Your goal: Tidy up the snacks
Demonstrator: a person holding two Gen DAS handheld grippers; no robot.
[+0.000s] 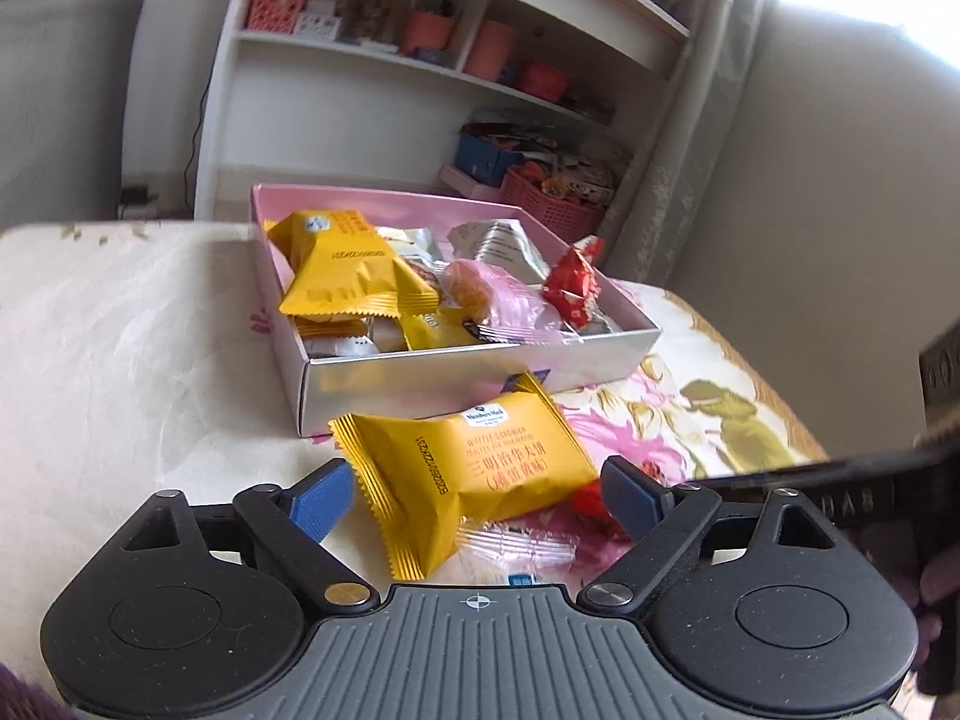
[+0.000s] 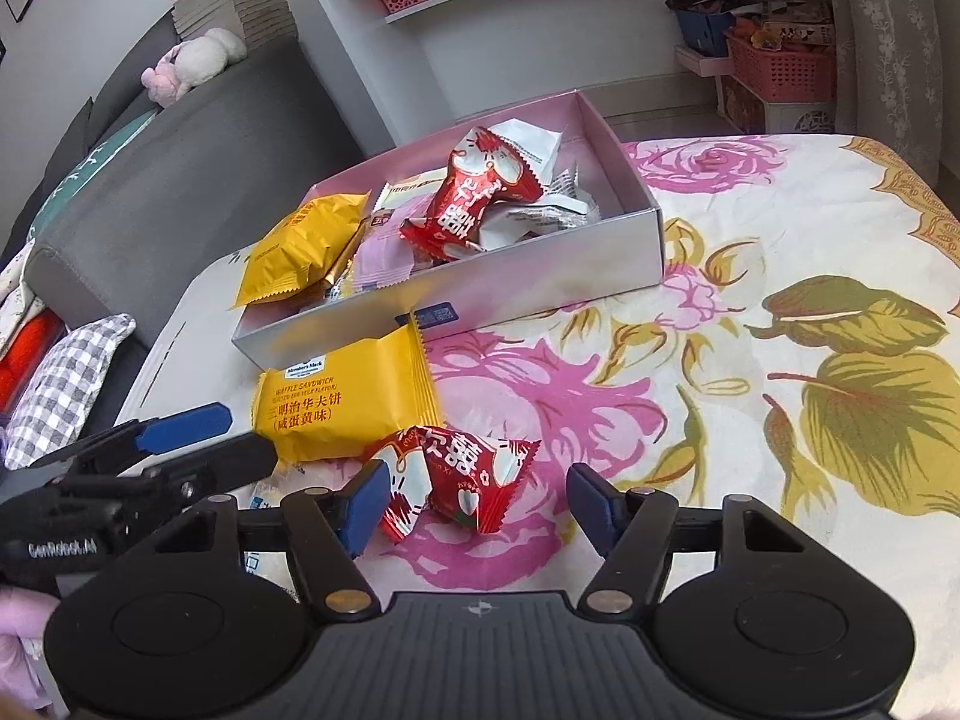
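A yellow waffle-sandwich packet (image 1: 480, 474) (image 2: 342, 405) lies on the flowered cloth in front of the pink box (image 1: 480, 360) (image 2: 540, 276). My left gripper (image 1: 474, 495) (image 2: 240, 444) stands open, its blue pads flanking that packet without squeezing it. A red candy packet (image 2: 456, 480) (image 1: 591, 507) lies just right of the yellow one. Around it my right gripper (image 2: 480, 504) is open: the left pad touches the wrapper and the right pad stands clear. The box holds several snacks, among them a yellow packet (image 1: 342, 270) and a red one (image 2: 462, 204).
A clear-wrapped sweet (image 1: 528, 546) lies under the yellow packet's near edge. A grey sofa (image 2: 180, 168) with cushions borders the table's left side. White shelves (image 1: 372, 78) and a pink basket (image 2: 780, 66) stand behind. The flowered cloth (image 2: 810, 360) stretches to the right.
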